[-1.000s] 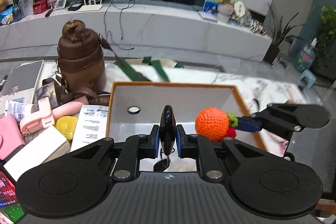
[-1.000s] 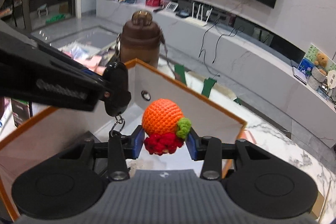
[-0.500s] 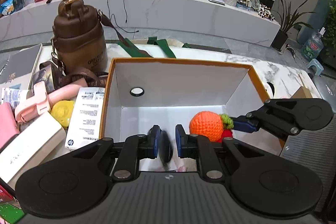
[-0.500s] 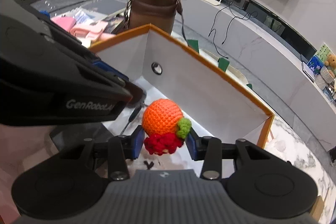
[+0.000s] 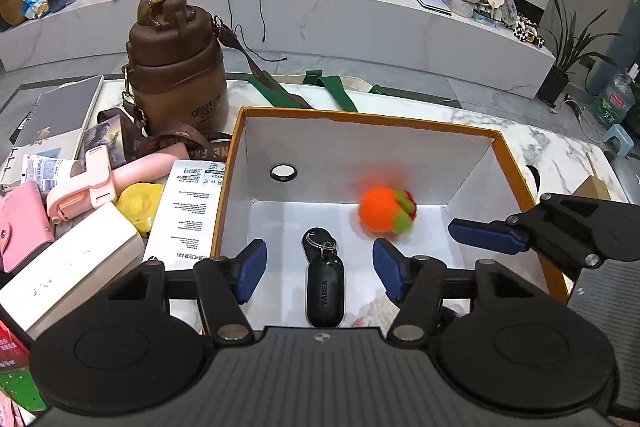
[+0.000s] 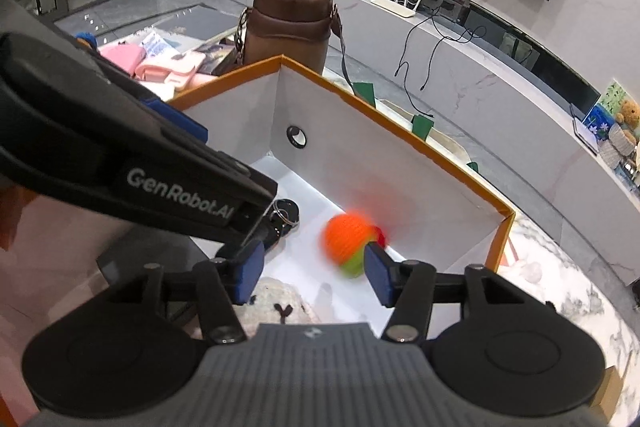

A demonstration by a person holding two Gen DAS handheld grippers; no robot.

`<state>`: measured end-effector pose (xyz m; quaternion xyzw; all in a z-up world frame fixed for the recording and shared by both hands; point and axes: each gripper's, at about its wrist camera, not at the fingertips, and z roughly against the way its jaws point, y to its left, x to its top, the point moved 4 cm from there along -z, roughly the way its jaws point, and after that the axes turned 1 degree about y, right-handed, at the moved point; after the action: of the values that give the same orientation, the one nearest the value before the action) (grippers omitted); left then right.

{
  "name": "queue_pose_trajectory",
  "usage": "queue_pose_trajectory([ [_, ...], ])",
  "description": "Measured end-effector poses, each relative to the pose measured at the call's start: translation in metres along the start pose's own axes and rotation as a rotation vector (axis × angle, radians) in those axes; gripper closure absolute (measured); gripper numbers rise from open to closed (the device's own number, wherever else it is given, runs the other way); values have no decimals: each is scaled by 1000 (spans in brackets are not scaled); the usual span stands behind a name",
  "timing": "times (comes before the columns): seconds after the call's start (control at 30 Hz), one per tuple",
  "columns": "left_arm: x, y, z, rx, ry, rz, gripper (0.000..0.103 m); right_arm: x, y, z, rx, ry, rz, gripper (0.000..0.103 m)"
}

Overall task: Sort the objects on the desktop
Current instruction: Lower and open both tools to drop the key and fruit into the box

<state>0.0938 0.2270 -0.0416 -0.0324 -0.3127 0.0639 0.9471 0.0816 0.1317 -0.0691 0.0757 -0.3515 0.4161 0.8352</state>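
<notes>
Both my grippers, left (image 5: 319, 270) and right (image 6: 310, 274), gape wide, gripping nothing. Key fob (image 5: 324, 282) lies on box (image 5: 362, 155) floor; blurred orange ball (image 5: 385, 209) at its 1 o'clock.

Orange-rimmed box (image 5: 516, 163) with white walls, open on top, 1 round black-ringed hole (image 5: 283, 172) in its left wall. Inside, on the white floor: black key fob (image 5: 325, 287) lying flat, lengthwise toward the camera, metal ring joining it to a smaller black tag (image 5: 316, 239) just beyond — and an orange crocheted ball (image 5: 382, 214) with green and red trim, blurred, near the far wall, right of the fob, apart from it.
</notes>
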Motion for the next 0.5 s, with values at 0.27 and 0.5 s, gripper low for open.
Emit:
queue_pose_trajectory([
  [0.27,3,-10,7,-5,-18,-8,30,0,-13,20,32,-86,-99,43],
  [0.5,5,-25,20,-23,-58,-11,30,-11,-26,50,43,-172,-207,42],
])
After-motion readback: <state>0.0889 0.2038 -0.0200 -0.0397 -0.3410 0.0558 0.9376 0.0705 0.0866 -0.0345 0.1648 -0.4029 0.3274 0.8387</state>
